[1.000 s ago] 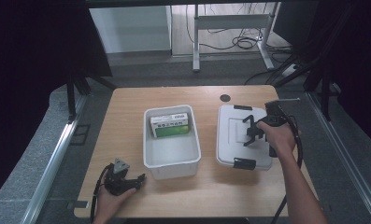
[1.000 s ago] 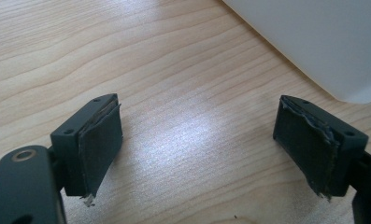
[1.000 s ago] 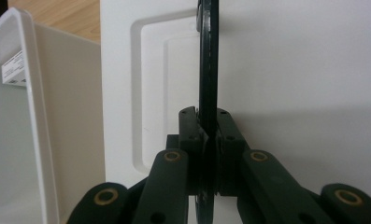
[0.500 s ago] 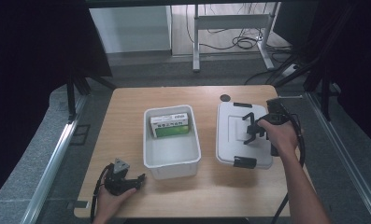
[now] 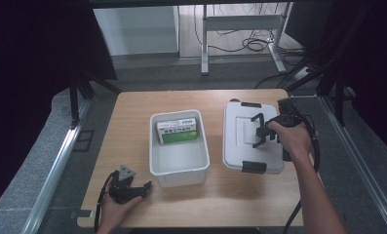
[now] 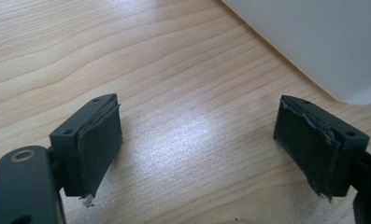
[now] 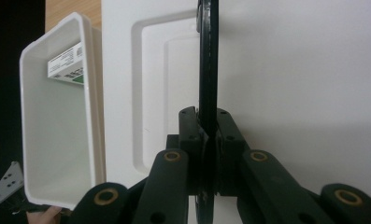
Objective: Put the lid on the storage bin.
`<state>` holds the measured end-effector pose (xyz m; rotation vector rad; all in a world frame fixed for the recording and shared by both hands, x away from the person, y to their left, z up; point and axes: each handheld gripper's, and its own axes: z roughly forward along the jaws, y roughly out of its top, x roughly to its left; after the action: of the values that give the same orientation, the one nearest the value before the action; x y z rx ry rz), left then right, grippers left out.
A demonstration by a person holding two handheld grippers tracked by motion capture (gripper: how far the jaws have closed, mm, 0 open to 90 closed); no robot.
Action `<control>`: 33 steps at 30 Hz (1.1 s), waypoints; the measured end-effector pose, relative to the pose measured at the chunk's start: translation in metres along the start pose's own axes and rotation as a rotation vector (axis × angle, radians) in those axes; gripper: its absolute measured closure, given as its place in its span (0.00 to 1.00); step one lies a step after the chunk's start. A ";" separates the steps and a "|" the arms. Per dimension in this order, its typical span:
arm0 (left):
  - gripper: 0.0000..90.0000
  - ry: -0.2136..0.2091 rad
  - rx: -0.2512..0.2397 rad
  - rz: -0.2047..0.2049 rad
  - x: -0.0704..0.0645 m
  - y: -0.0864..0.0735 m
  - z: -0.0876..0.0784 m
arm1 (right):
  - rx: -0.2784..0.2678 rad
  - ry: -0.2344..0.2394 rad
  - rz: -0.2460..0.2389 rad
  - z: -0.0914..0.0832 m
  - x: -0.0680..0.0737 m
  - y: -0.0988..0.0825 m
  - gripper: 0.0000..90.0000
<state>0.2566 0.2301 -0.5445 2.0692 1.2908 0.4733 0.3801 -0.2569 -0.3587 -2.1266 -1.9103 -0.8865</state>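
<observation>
A white lid [image 5: 240,146] with black clips at its far and near ends is on the right of the table. My right gripper [image 5: 260,130] is over its middle. In the right gripper view it [image 7: 208,135] is shut on a thin black piece [image 7: 207,56] seen edge-on, which looks like the lid's handle, with the lid [image 7: 290,84] behind. An open white bin [image 5: 179,176] stands mid-table with a green and white box [image 5: 177,130] lying at its far end. My left gripper [image 5: 141,187] rests on the wood at the front left, open and holding nothing [image 6: 197,149].
A small dark round thing [image 5: 234,101] peeks out at the lid's far left corner. The bin's corner [image 6: 314,42] lies just ahead of the left jaws. Bare wood [image 5: 127,126] lies left of the bin. Cables trail from both grippers.
The right gripper and the lid have risen a little and shifted up the picture. The lid now hides most of the small dark round thing. The left hand has kept still.
</observation>
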 end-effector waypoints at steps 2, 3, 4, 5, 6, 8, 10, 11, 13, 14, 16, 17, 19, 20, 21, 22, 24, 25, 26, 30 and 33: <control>0.17 0.000 0.000 0.000 0.000 0.000 0.000 | -0.001 0.003 -0.011 -0.001 0.004 0.000 0.94; 0.17 0.000 0.000 0.000 0.000 0.000 0.000 | -0.003 0.002 -0.017 -0.001 0.006 0.000 0.94; 0.17 0.000 0.000 0.000 0.000 0.000 0.000 | -0.002 0.004 -0.016 -0.002 0.009 0.000 0.94; 0.17 -0.001 0.000 0.001 0.000 0.000 0.000 | -0.006 0.003 -0.022 -0.003 0.010 0.001 0.94; 0.17 0.000 0.000 0.001 0.000 0.000 0.000 | -0.009 0.006 -0.025 -0.004 0.012 0.001 0.94; 0.17 -0.001 0.002 0.002 0.000 0.000 0.000 | -0.010 0.006 -0.029 -0.005 0.015 0.001 0.94; 0.17 -0.001 0.002 0.002 0.000 0.000 0.000 | -0.013 0.010 -0.040 -0.007 0.019 0.001 0.94; 0.17 -0.001 0.002 0.002 0.000 0.000 0.000 | -0.012 0.011 -0.045 -0.008 0.022 0.001 0.94; 0.17 -0.001 0.002 0.002 0.000 0.000 0.000 | -0.008 0.020 -0.048 -0.011 0.026 0.001 0.94; 0.17 -0.001 0.002 0.001 0.000 0.000 0.000 | -0.018 0.019 -0.060 -0.013 0.028 0.001 0.94; 0.17 -0.001 0.002 0.001 0.000 0.000 0.000 | -0.019 0.021 -0.065 -0.015 0.031 0.001 0.94; 0.17 -0.002 0.002 0.001 0.000 0.000 0.000 | -0.021 0.021 -0.069 -0.016 0.033 0.002 0.94; 0.17 -0.001 0.002 0.001 0.000 0.000 0.000 | -0.020 0.027 -0.069 -0.018 0.036 0.002 0.94; 0.17 -0.001 0.002 0.002 0.000 0.000 0.000 | -0.022 0.034 -0.065 -0.018 0.037 0.002 0.94; 0.17 -0.001 0.003 0.002 0.000 0.000 0.000 | -0.024 0.035 -0.073 -0.018 0.038 0.002 0.94; 0.17 -0.001 0.003 0.002 0.000 0.000 0.000 | -0.023 0.038 -0.074 -0.019 0.039 0.002 0.94; 0.17 -0.001 0.002 0.002 0.000 0.000 0.000 | -0.021 0.048 -0.078 -0.021 0.042 0.002 0.94; 0.17 -0.001 0.002 0.002 0.000 0.000 0.000 | -0.017 0.055 -0.080 -0.022 0.044 0.001 0.94; 0.17 -0.001 0.003 0.003 0.000 0.000 0.000 | -0.021 0.057 -0.091 -0.024 0.046 0.001 0.94; 0.17 -0.001 0.003 0.003 0.000 0.000 0.000 | -0.023 0.068 -0.106 -0.029 0.054 0.001 0.94; 0.17 -0.001 0.003 0.003 0.000 0.000 0.000 | -0.031 0.078 -0.118 -0.030 0.060 0.001 0.94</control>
<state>0.2568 0.2303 -0.5444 2.0732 1.2888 0.4716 0.3727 -0.2203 -0.3036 -1.9820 -2.0129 -1.0115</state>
